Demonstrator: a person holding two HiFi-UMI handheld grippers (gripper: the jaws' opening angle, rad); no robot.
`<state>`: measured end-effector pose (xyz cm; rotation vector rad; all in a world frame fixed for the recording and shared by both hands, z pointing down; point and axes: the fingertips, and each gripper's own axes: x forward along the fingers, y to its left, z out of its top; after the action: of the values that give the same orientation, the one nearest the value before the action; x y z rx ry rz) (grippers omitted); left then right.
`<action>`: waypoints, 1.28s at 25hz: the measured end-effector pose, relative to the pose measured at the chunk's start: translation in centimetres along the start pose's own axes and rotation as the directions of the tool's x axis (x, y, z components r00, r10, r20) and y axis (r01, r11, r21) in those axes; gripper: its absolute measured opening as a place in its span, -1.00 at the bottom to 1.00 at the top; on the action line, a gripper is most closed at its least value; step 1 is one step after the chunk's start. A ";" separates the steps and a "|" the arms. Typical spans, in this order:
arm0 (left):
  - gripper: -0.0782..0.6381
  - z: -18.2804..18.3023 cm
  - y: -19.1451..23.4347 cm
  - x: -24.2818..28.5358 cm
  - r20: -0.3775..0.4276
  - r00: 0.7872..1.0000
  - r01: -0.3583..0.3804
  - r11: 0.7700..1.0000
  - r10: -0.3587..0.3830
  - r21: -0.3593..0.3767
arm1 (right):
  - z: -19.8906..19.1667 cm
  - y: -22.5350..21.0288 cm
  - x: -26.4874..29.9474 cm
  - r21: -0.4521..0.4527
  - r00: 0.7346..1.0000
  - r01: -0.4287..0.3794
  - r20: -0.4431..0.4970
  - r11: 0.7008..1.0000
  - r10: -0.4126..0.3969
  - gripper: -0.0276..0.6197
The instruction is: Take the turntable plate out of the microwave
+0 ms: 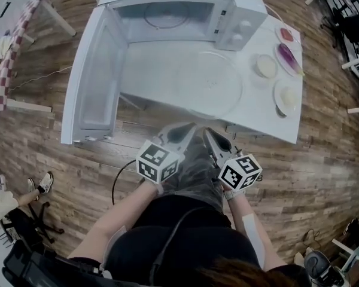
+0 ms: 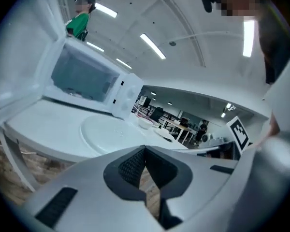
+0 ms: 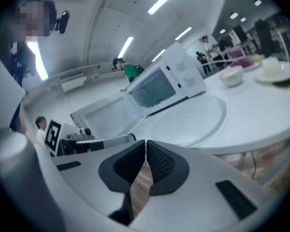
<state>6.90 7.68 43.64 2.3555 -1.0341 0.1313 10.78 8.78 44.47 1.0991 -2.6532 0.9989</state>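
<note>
The clear glass turntable plate (image 1: pixel 210 84) lies flat on the white table (image 1: pixel 260 115) in front of the white microwave (image 1: pixel 185 14), whose door (image 1: pixel 96 79) hangs wide open. The same plate (image 2: pixel 108 132) shows in the left gripper view and the plate (image 3: pixel 186 120) again in the right gripper view. My left gripper (image 1: pixel 188 129) and right gripper (image 1: pixel 208 134) sit side by side just off the table's near edge, away from the plate. Both are shut with nothing between the jaws. The left gripper (image 2: pixel 145 151) and right gripper (image 3: pixel 146 144) show pads pressed together.
Small plates (image 1: pixel 287 97) and a bowl (image 1: pixel 265 66) with food stand at the table's right end. A roller ring (image 1: pixel 166 15) lies inside the microwave cavity. Wooden floor (image 1: pixel 323 160) surrounds the table; chairs and a checkered cloth (image 1: pixel 12 52) stand at the room's edges.
</note>
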 end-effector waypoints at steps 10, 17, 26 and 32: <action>-0.75 2.3 -0.3 -2.2 0.108 0.991 -0.092 0.994 0.085 0.053 | 2.5 4.2 -0.5 -0.331 1.000 0.004 0.023 0.944 0.004 -0.83; -0.75 1.9 -0.1 -2.5 0.110 0.989 -0.105 0.993 0.099 0.046 | 3.5 4.7 -1.0 -0.392 0.998 0.015 0.057 0.920 0.008 -0.84; -0.75 3.5 0.2 -2.4 0.157 0.982 -0.120 0.990 0.108 0.070 | 4.2 3.7 -1.9 -0.459 0.996 0.080 0.069 0.885 -0.054 -0.84; -0.75 5.5 0.4 -3.0 0.194 0.974 -0.144 0.983 0.120 0.116 | 5.4 5.0 -1.2 -0.494 0.997 0.052 0.077 0.868 -0.016 -0.84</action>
<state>3.83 6.49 38.32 2.4500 -1.3094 0.0283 9.15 8.76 37.19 1.0615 -2.6979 0.2332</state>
